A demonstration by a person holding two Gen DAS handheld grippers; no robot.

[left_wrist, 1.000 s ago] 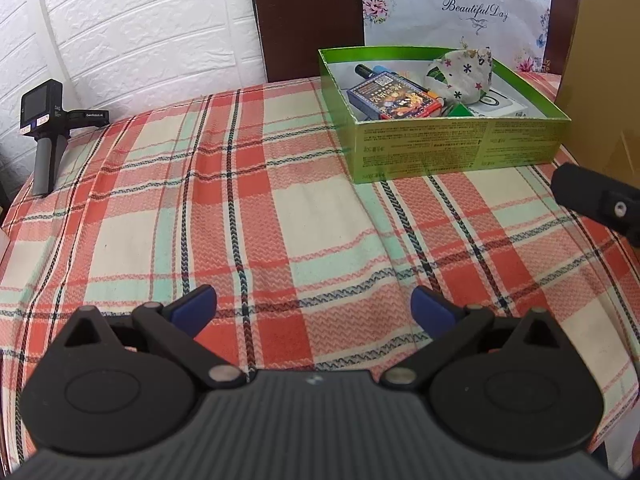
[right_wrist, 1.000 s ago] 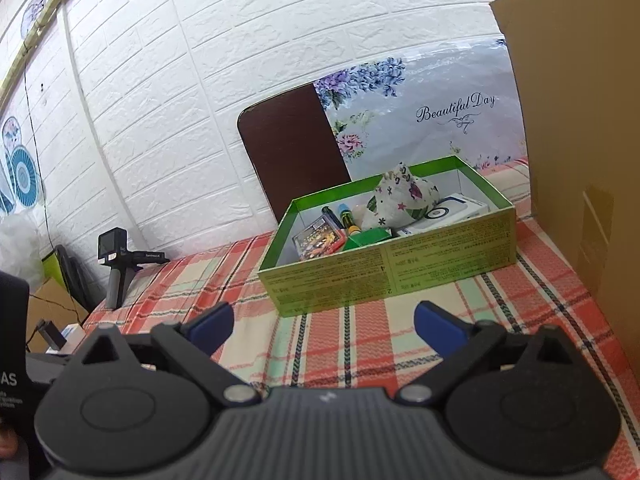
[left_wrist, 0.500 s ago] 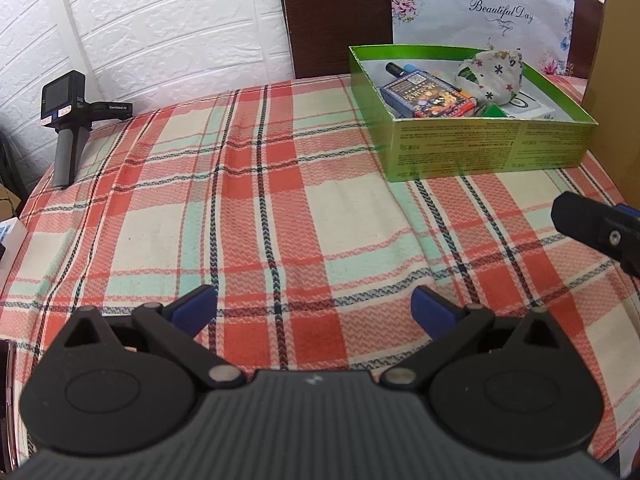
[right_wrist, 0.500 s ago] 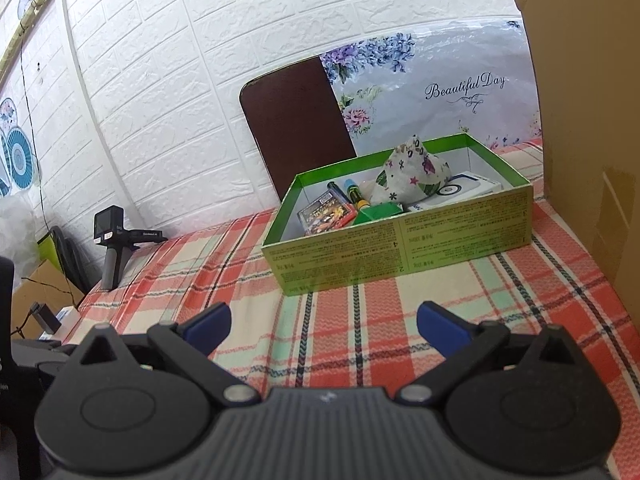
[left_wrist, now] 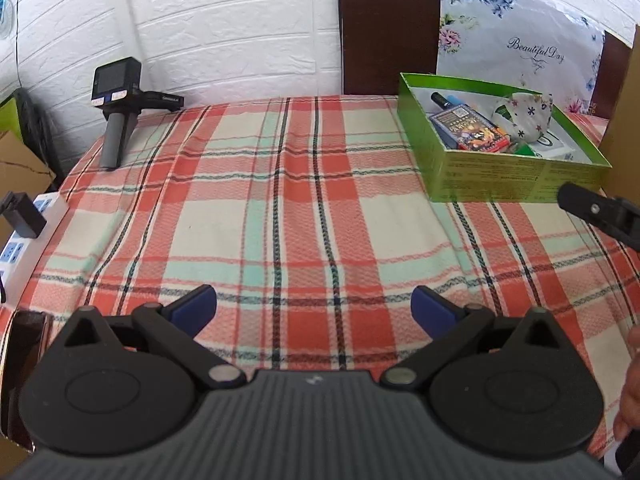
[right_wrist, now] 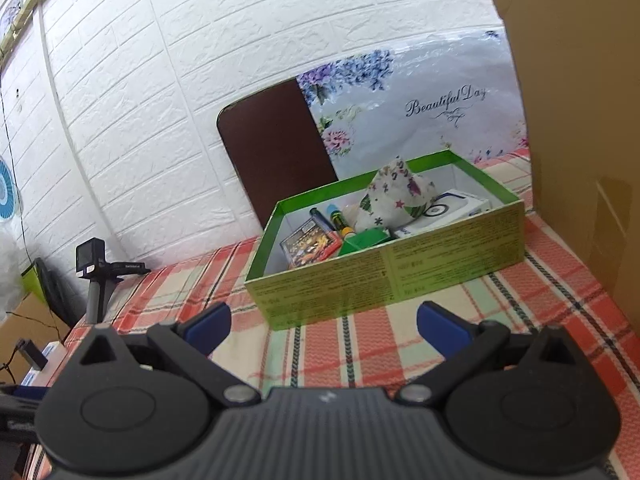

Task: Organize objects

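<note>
A green box (left_wrist: 520, 180) stands at the far right of the plaid tablecloth (left_wrist: 280, 208). It holds a card pack (left_wrist: 470, 128), a patterned cloth pouch (left_wrist: 524, 114), markers and a white box. It also shows in the right wrist view (right_wrist: 392, 272) with the pouch (right_wrist: 396, 200) and card pack (right_wrist: 310, 242) inside. My left gripper (left_wrist: 314, 310) is open and empty over the near cloth. My right gripper (right_wrist: 324, 326) is open and empty just short of the box's front wall; one of its fingers (left_wrist: 596, 212) shows at the left view's right edge.
A black handheld camera (left_wrist: 116, 108) stands at the far left corner of the table. A brown cardboard panel (right_wrist: 580, 120) rises right of the box. A dark chair back (left_wrist: 386, 28) and a floral bag (left_wrist: 520, 44) stand behind. A power strip (left_wrist: 24, 232) lies off the left edge.
My left gripper has pulled back and turned left, so the box sits further right in its view. My right gripper has tilted and shifted slightly toward the box. Both stay open and empty.
</note>
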